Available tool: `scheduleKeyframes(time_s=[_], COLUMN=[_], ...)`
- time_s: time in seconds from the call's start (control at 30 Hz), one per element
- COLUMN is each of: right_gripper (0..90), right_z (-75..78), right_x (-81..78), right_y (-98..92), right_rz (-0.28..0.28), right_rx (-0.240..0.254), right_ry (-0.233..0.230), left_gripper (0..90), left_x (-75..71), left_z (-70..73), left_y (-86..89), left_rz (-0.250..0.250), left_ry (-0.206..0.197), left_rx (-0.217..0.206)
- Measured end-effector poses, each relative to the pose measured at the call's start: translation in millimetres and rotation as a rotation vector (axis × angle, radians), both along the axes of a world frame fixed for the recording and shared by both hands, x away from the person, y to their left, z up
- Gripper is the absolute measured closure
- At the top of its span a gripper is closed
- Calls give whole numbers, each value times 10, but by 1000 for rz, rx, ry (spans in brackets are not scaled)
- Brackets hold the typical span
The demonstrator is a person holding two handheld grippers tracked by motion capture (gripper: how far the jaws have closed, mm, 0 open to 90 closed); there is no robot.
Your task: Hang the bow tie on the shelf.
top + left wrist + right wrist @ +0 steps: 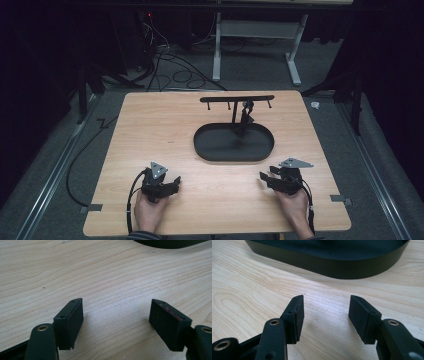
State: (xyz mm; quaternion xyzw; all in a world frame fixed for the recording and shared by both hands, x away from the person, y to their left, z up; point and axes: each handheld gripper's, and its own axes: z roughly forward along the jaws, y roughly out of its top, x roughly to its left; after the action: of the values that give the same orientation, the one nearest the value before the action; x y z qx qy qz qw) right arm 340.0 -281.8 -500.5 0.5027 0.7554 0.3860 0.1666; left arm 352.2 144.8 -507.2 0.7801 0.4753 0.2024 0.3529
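The black oval metal tray (220, 152) with its upright post and hooked crossbar (237, 98) sits at the middle of the light wooden table (150, 125), towards the far side, and a small dark item (245, 114), too small to identify, hangs from the bar beside the post. Both grippers rest near the table's front edge, well apart from the stand. The main risk I see is top-heaviness: the bar sits high on a thin post, so a gripper coming in and striking the post or the bar sideways could rock or slide the whole stand. The hanging item could also swing off its hook if a jaw knocks it rather than closing squarely on it. The tray's raised wall, close ahead in the right gripper view (329, 268), could catch a jaw brought in low. The left gripper (175, 183) has its jaws spread wide, with bare wood between them and nothing held. The right gripper (263, 176) is likewise released, jaws parted to a moderate gap and gripping nothing, pointed towards the tray's near wall.
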Motion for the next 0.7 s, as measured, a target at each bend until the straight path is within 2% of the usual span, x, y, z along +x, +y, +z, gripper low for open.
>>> scheduleKeyframes(time_s=[0.3, 0.53, 0.67, 0.7], right_gripper=[478, 460, 439, 435], right_z=[-12, -13, -15, -17], right_x=[-1, -9, -41, -39], right_y=[26, 70, 172, 176], right_rz=[0, 6, 21, 27], right_rx=[-19, -59, -158, -154], right_ry=[2, -4, -35, -35], left_gripper=[280, 280, 284, 284], left_x=[0, -3, -4, -4], left_z=[0, 1, 0, 0], left_y=[0, 1, 4, 5], left_rz=[-1, 0, 1, 2], left_ry=[0, 1, 2, 2], left_rx=[0, 1, -3, -4])
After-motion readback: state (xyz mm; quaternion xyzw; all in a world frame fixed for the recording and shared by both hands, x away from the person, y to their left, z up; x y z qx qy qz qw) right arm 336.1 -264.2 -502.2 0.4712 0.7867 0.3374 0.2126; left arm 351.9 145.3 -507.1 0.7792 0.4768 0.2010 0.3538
